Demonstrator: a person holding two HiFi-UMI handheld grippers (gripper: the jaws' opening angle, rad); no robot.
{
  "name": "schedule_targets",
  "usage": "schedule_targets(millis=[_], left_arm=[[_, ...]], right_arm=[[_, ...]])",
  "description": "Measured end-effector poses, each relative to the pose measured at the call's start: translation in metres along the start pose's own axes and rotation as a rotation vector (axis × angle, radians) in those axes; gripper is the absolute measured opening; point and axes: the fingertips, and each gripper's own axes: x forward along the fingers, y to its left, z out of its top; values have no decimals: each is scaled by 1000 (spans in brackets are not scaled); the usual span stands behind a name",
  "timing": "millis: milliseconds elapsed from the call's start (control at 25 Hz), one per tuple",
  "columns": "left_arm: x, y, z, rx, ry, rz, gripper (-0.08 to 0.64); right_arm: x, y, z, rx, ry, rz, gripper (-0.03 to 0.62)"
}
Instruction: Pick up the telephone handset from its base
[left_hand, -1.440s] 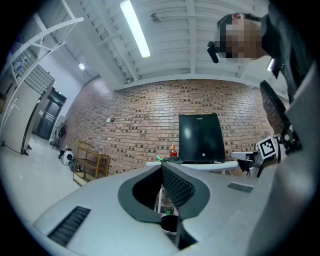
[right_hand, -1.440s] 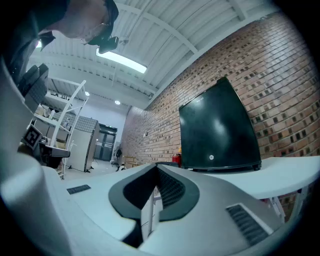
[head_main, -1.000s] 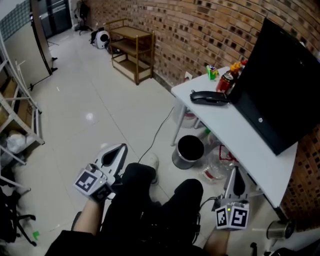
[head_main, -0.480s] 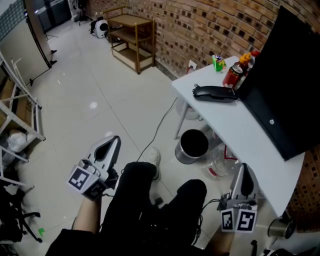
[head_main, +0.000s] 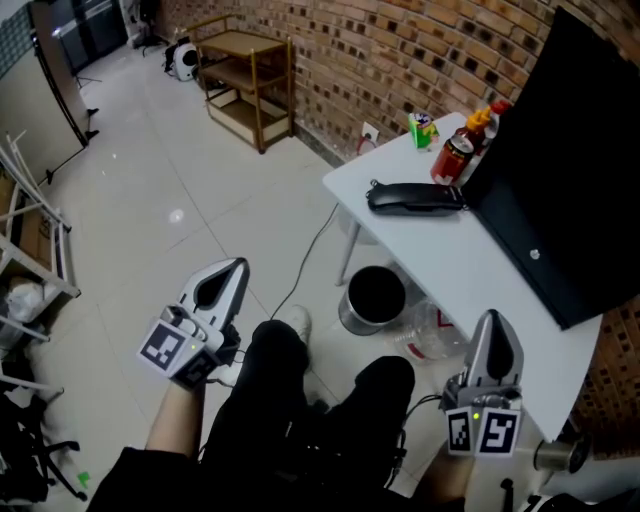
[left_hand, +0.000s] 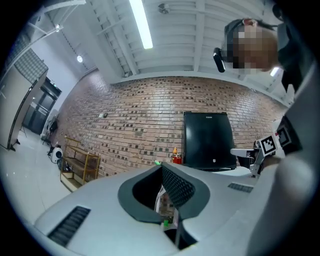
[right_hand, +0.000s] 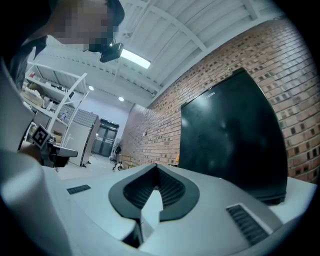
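1. Compared with a second ago: found both grippers carried forward toward the white rectangular table. Found the tip of the grey right gripper now overlapping the table's long near edge in the head view, where it formerly sat clear of that edge beside the knee
2. Found the grey left gripper over the pale tiled floor, left of the person's black-trousered legs and well apart from the table
3. Read the left jaws in the left gripper view: pressed together, nothing between the pads
4. Read the right jaws in the right gripper view: likewise closed up, nothing held
5. Located the black telephone handset lying flat near the table's far-left corner, touched by neither gripper and well apart from both
6. Noted a red plastic sauce bottle with orange cap upright just behind the handset, and a small green carton beyond it, toward the brown brick wall
7. Noted a large black flat monitor to the right of the handset, its lower edge near the handset's right end
8. Noted a round black waste bin on the floor under the table, and a low wooden two-tier shelf against the wall, far left
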Motion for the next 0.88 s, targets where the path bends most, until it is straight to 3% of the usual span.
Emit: schedule_targets(millis=[360,520,720,880], left_arm=[[61,-4,-2,37,32,-115,0],[85,-4,12,77,27,-164,0],[105,-7,25,68,-14,-197,0],[120,-13,20,71,7,-234,0]], right_arm=[[24,-27,-8,72,8,-24,11],[33,-29,-8,71,11,-31,11],[38,-36,-4,61,7,-43,11],[35,-45,0,55,8,-68,11]])
